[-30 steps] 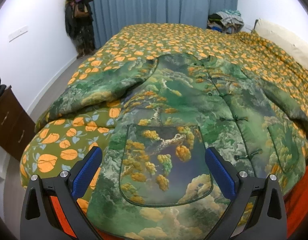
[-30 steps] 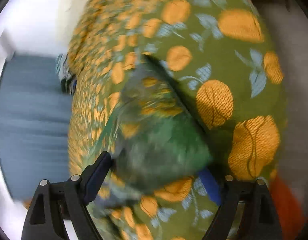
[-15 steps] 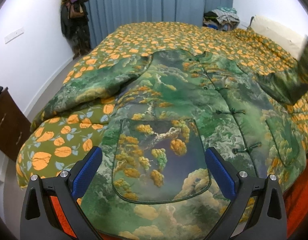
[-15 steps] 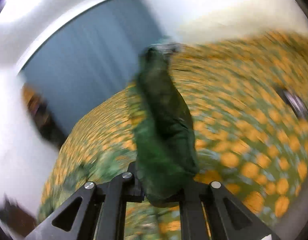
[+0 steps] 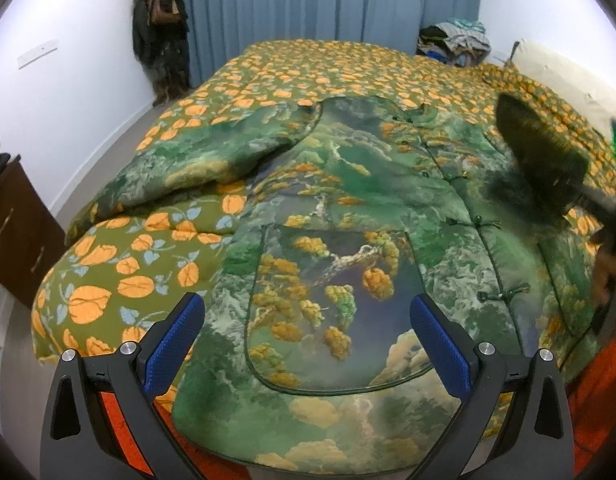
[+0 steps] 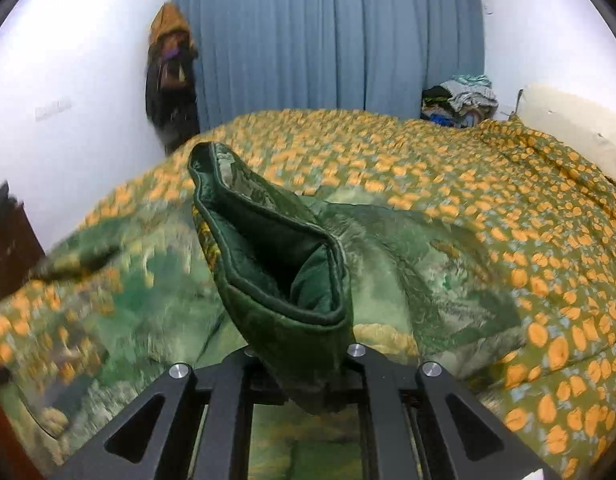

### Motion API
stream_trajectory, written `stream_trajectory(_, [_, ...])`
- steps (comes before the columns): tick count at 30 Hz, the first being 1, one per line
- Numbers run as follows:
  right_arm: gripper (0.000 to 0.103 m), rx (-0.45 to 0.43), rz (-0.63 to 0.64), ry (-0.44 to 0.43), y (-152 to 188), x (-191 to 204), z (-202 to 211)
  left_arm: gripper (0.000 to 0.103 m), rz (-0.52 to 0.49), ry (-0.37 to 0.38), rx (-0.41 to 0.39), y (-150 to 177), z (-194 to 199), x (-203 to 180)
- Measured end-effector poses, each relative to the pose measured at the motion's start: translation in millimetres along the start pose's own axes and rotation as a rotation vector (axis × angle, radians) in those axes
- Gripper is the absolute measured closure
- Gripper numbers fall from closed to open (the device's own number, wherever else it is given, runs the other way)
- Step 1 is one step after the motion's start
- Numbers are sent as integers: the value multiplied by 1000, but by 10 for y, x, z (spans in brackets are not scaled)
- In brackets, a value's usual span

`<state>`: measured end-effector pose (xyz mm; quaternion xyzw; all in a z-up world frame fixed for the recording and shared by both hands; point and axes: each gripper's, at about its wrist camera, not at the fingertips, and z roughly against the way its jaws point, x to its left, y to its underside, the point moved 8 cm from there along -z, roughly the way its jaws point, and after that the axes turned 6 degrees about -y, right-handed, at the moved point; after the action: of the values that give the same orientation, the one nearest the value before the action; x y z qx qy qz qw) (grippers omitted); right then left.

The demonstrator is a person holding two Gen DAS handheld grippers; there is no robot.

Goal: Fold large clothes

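A large green padded jacket (image 5: 348,216) with a tree and cloud print lies front up on the bed, hem toward me. Its left sleeve (image 5: 195,164) is spread out to the left. My left gripper (image 5: 308,332) is open and empty, hovering over the jacket's lower pocket. My right gripper (image 6: 299,376) is shut on the cuff of the jacket's right sleeve (image 6: 275,264) and holds it raised above the jacket body. In the left wrist view that lifted sleeve (image 5: 540,160) shows blurred at the right edge.
The bed carries an olive quilt with orange leaves (image 5: 328,68). A pile of clothes (image 5: 456,40) and a pillow (image 5: 564,76) lie at the far right. Blue curtains (image 6: 328,40), hanging coats (image 5: 159,28) and a dark cabinet (image 5: 15,232) stand at the left.
My right gripper closed on the right sleeve's cuff, lifted it off the quilt and swung it up and inward over the jacket. My left gripper stayed open and hardly moved.
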<state>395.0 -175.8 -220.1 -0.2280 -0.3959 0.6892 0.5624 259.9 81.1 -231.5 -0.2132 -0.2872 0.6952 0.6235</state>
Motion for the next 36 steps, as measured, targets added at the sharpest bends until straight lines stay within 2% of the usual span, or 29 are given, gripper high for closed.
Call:
stream_trajectory(3, [87, 30, -18, -12, 180, 29, -98, 1, -26, 48, 5, -92, 17, -107])
stream_trajectory(5, [64, 63, -44, -65, 298, -8, -184, 1, -45, 100, 8, -188, 34, -197])
stream_trajectory(6, [41, 91, -63, -101, 375, 3, -206, 1, -55, 139, 15, -249, 34, -261])
stream_trajectory(7, [30, 103, -75, -121, 410, 24, -184, 1, -61, 176, 27, -297, 26, -322])
stream_trajectory(9, [30, 121, -91, -175, 498, 39, -82, 1, -72, 283, 80, -396, -32, -500])
stream_trajectory(11, [30, 135, -103, -191, 546, 30, 41, 1, -62, 423, 146, -492, -135, -766])
stream_trajectory(15, [30, 146, -157, -202, 645, -46, 371, 1, -66, 642, 294, -560, -421, -1479])
stream_trajectory(16, [30, 143, -165, -203, 677, -52, 474, 1, -71, 662, 310, -564, -497, -1624])
stream_trajectory(18, [30, 131, -168, -206, 725, -77, 608, 3, -68, 662, 341, -574, -736, -1946])
stream_trajectory(20, [30, 124, -157, -203, 772, -82, 674, 12, -58, 648, 378, -547, -925, -2167])
stream_trajectory(23, [30, 117, -124, -198, 834, -50, 735, 33, -89, 542, 374, -526, -1105, -2303])
stream_trajectory(24, [30, 120, -116, -200, 853, -39, 732, 47, -112, 495, 366, -519, -1123, -2309])
stream_trajectory(25, [30, 122, -111, -206, 862, -30, 732, 71, -129, 459, 355, -526, -1122, -2287])
stream_trajectory(27, [30, 120, -105, -215, 870, -27, 721, 90, -147, 424, 333, -550, -1053, -2241])
stream_trajectory(32, [30, 103, -127, -217, 853, -127, 721, 96, -182, 406, 248, -723, -787, -2174])
stream_trajectory(36, [30, 69, -181, -185, 796, -334, 755, 97, -187, 422, 168, -1029, -677, -2161])
